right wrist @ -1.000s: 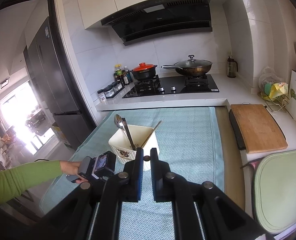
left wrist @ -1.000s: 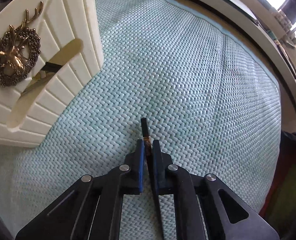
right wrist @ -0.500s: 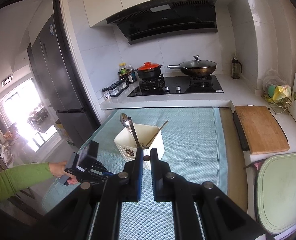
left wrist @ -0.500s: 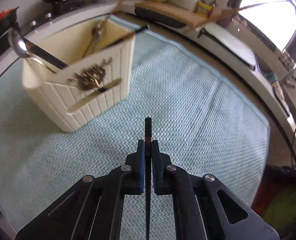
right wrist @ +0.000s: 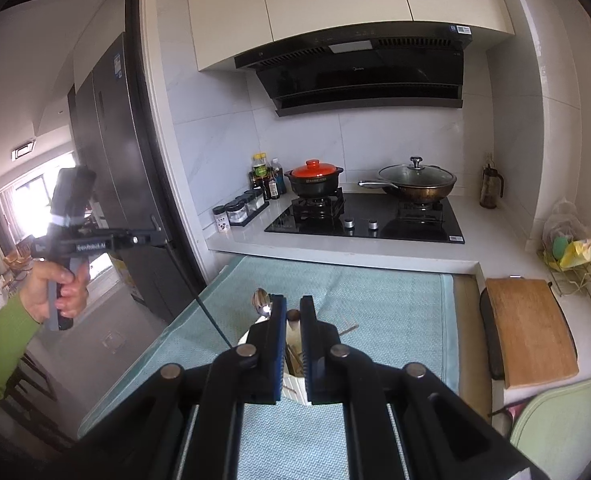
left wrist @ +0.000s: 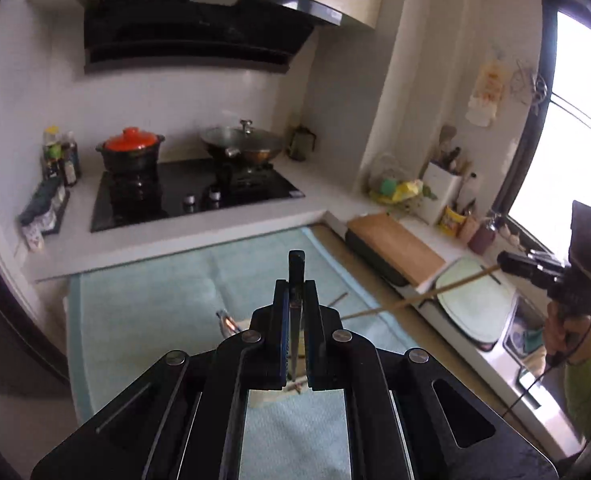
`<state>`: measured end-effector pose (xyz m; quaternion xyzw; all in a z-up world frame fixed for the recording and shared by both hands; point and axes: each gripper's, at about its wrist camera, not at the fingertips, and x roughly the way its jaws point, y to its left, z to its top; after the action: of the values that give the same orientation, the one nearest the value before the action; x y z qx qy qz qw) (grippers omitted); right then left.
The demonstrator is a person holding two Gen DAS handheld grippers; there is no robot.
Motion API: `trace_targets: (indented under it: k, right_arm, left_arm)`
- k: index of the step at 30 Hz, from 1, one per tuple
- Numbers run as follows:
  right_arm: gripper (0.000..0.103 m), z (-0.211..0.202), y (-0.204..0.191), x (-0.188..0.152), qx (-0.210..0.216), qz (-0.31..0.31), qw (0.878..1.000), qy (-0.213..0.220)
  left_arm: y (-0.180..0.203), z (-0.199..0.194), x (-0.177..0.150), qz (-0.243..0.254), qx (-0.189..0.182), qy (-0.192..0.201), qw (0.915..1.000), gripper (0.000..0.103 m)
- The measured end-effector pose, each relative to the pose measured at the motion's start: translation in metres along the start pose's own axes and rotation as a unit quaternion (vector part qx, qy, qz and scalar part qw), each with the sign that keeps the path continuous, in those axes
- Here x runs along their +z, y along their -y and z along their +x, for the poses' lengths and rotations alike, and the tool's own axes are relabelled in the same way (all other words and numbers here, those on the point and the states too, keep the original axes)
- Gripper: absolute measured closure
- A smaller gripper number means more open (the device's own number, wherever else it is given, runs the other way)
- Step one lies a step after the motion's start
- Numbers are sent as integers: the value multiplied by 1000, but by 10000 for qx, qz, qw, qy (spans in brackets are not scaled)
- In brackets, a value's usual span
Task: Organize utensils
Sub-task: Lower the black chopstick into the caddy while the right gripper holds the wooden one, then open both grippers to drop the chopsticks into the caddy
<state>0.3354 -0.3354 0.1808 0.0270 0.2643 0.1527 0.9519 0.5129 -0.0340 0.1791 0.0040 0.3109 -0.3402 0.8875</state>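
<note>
Hob: black glass cooktop (right wrist: 367, 216) on white counter
Left burner: black pot, orange lid (right wrist: 314, 178)
Right burner: glass-lidded wok (right wrist: 417, 182)
Counter right: wooden cutting board (right wrist: 529, 328)
Above: black range hood (right wrist: 359, 72)

1. Daylight flooded through the window (left wrist: 575, 128), blown out white.
2. The range hood (left wrist: 191, 28) looked soft and slightly blurred.
3. Fisheye bending darkened both views' corners.

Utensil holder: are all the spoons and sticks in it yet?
Not yet. A spoon and a chopstick already stand in the cream holder. The left gripper is shut on a dark chopstick, the right gripper on a wooden chopstick, both up in the air. Those two are left to drop in.
</note>
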Motion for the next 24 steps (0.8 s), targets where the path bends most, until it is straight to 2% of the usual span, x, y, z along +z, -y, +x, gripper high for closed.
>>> trace_targets:
  k: [3, 7, 14, 21, 23, 24]
  right_arm:
    - [96, 21, -4, 14, -50, -67, 9999, -145]
    - [96, 53, -7, 20, -42, -96, 9987, -509]
    - [96, 117, -4, 8, 8, 20, 9927, -1207]
    - [95, 205, -5, -16, -159, 71, 9798, -1994]
    - [95, 218, -6, -23, -219, 90, 9771, -2114]
    - [94, 221, -7, -25, -208, 118, 9776, -2091]
  left_arm:
    - [-11, 8, 24, -61, 190, 162, 9997, 99]
    - [-19, 31, 25, -178, 280, 150, 9993, 99]
    - [-30, 89, -19, -404, 381, -360, 9978, 99]
    - [-44, 158, -61, -707, 677, -1015, 9900, 97]
    - [-41, 164, -66, -705, 871, -1071, 9879, 75]
    - [-39, 163, -68, -698, 973, -1036, 9874, 44]
